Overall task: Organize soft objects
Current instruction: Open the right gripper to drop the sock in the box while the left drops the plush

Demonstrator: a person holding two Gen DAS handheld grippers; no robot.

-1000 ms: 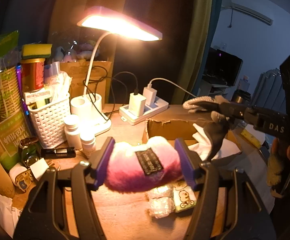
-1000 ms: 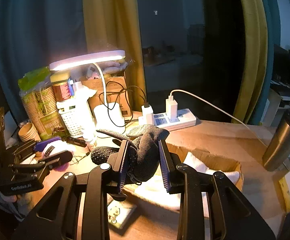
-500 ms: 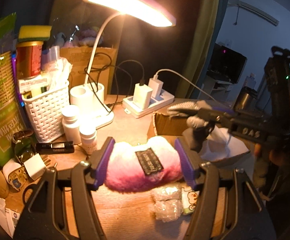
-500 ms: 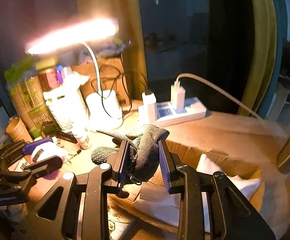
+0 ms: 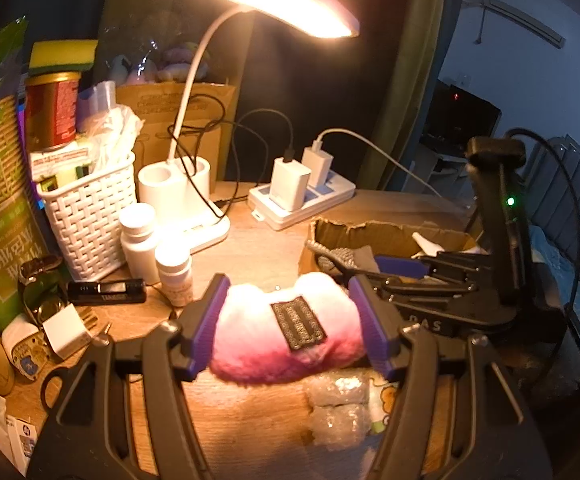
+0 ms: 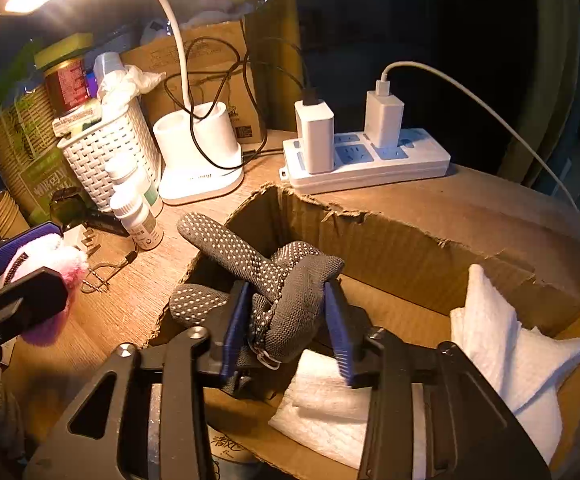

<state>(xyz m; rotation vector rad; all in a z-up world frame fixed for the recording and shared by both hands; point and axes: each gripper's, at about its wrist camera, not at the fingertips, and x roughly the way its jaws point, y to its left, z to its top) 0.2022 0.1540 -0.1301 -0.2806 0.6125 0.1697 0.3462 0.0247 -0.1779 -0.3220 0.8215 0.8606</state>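
Pink plush (image 5: pixel 285 336) clamped in left tool (image 5: pixel 290 334); right tool (image 6: pixel 290 326) jaws opening around dotted glove (image 6: pixel 277 280).

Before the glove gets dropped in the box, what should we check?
1. Glove over the box: ok.
2. Right hand-held gripper letting go: jaws have just been opening, glove between them; whether the pads press it, cannot tell.
3. Room in box beside the white cloths: ok.
4. Glove fully inside: not ok, a finger overhangs the box edge.
5. Left hand-held gripper holding the pink plush: ok.
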